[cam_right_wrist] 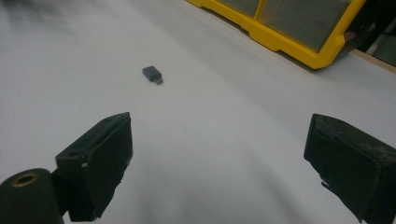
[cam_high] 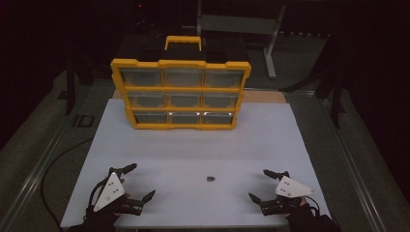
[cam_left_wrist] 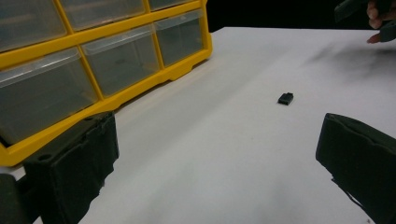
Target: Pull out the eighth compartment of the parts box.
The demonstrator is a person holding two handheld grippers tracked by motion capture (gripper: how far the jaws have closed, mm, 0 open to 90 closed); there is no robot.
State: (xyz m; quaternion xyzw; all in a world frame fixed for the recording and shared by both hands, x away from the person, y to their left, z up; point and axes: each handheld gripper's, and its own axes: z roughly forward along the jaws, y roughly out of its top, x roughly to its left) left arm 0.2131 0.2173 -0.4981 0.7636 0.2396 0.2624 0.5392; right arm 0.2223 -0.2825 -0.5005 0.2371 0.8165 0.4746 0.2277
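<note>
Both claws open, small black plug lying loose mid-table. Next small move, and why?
Probably ease the right claw forward toward the small black plug and centre it between the open jaws. The plug lies alone on the white table, apart from both claws and from the yellow drawer organizer. The left claw looks about as far from it, so either could go.

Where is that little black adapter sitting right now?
The small black adapter lies alone on the white table, between the open left gripper and open right gripper, well in front of the yellow drawer organizer.
</note>
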